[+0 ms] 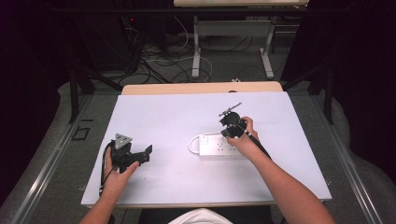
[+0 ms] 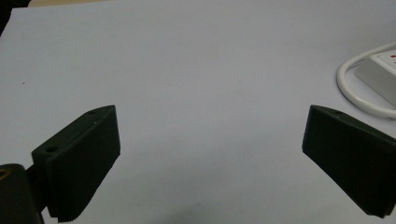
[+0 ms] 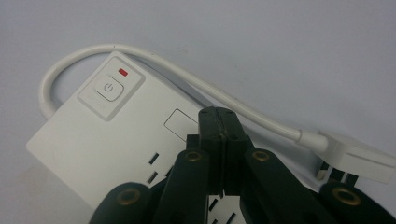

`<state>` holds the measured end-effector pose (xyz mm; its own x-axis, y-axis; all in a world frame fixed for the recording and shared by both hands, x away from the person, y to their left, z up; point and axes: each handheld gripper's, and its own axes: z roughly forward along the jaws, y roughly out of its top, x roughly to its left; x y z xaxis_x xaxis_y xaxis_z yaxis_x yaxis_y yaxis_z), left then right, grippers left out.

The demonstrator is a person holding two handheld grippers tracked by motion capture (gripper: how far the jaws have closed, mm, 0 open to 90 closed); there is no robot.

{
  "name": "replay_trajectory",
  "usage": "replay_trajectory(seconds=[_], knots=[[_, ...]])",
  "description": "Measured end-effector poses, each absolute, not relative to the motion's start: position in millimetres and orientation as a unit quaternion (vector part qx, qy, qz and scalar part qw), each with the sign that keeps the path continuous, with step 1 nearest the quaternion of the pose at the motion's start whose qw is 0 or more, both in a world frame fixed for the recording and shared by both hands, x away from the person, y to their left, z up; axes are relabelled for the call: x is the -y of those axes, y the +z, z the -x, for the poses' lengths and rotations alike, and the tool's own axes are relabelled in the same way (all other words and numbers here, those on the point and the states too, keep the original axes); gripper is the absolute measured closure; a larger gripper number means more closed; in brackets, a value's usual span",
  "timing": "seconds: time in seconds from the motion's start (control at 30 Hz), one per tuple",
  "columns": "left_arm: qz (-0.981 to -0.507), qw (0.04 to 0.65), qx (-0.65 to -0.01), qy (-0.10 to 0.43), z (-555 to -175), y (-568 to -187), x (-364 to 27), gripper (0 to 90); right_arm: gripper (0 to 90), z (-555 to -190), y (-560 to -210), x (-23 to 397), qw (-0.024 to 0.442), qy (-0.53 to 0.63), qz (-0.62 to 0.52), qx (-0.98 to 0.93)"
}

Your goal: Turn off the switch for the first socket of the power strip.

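A white table [image 1: 154,116] bears a white power strip [image 3: 102,144], which lies directly under the right gripper [image 3: 219,116], whose jaws are pressed together over its sockets, apparently holding nothing. Its cord [image 3: 187,79] loops beyond the jaw tips to a plug [image 3: 359,158] at their right, while the left gripper [image 2: 210,140] stands wide open over bare table, the strip far off its right jaw.

A white power strip [image 1: 218,146] with its looped cord [image 3: 154,63] lies on the white table [image 1: 177,116] — cables [image 1: 159,60] strewn on the floor beyond.
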<state>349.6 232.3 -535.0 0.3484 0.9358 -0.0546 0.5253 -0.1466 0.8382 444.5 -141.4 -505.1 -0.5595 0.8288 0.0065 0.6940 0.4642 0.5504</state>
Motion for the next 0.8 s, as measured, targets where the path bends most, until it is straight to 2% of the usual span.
replay_trajectory(seconds=[0.8], knots=[[-0.715,0.406,-0.511,0.252,-349.9,-535.2,-232.4,4.2,90.0,-452.8,-512.1,133.1,0.124,0.236,-0.451,-0.852]])
